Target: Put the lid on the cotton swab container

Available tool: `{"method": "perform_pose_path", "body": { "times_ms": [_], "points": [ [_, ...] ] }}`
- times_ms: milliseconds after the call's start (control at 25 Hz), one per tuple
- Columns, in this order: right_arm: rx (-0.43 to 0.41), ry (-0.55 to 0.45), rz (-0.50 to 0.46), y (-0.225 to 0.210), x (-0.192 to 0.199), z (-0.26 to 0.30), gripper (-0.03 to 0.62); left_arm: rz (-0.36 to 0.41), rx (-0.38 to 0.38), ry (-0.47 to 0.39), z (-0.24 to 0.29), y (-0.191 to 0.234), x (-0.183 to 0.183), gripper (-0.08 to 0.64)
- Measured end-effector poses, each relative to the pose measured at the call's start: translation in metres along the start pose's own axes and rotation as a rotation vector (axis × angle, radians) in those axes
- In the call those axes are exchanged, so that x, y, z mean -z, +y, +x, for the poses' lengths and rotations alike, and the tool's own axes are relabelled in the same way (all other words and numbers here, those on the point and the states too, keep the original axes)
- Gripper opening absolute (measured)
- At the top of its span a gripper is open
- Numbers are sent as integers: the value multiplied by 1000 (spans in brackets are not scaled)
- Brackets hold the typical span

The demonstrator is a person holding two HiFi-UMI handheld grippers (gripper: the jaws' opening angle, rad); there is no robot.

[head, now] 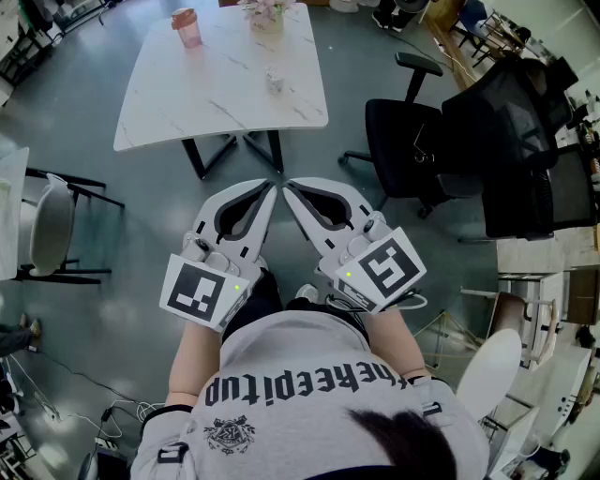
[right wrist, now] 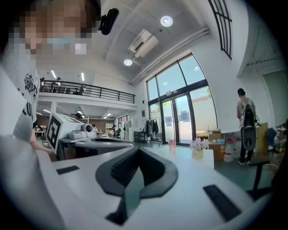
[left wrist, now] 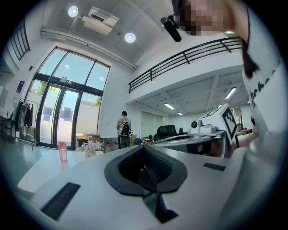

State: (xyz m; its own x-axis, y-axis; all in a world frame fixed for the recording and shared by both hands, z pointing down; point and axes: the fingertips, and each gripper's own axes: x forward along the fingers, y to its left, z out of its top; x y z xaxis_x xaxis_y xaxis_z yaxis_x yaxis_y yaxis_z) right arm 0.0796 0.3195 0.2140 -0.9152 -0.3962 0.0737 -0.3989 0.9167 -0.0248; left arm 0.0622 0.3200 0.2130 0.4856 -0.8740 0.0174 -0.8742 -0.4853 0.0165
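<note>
- Grey floor (head: 122, 216) lies beneath me. A white marble-patterned table (head: 169, 94) stands ahead, well apart from both grippers.
- On the table I note a pink bottle (head: 186, 27) near the far left corner, a flower vase (head: 266, 14) at the far edge, and a small clear container (head: 273, 81) right of the table's middle. It is too small to tell whether its lid is on.
- A black office chair (head: 403, 141) stands to the right of the table.
- Left gripper (head: 269, 192): I hold it in front of my waist, pointing level and angled inward. Its jaws are clenched together with nothing between them.
- Right gripper (head: 291, 190): mirrored pose, angled inward. Its jaws are also pressed together and empty.
- The two tips sit just beside each other over the floor, forming a V. I cannot tell whether they touch.
- My forearms are tucked close to my torso, with the marker cubes nearest my body.
</note>
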Motion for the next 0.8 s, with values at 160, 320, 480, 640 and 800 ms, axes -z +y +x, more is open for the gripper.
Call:
{"method": "perform_pose_path", "body": {
  "times_ms": [160,320,480,640,800],
  "points": [
    [7,4,-2,-6,2,12,11,-4,1,6,5,13,2,15],
    [12,3,2,-11,3,22,11,-16,-3,19,10,25,3,15],
    [23,10,8,-19,5,34,11,-20,11,21,17,37,5,15],
    [43,11,26,-25,7,47,11,-17,32,23,22,50,6,15],
    [65,5,53,-35,7,60,11,-3,65,9,30,65,6,15]
  ]
}}
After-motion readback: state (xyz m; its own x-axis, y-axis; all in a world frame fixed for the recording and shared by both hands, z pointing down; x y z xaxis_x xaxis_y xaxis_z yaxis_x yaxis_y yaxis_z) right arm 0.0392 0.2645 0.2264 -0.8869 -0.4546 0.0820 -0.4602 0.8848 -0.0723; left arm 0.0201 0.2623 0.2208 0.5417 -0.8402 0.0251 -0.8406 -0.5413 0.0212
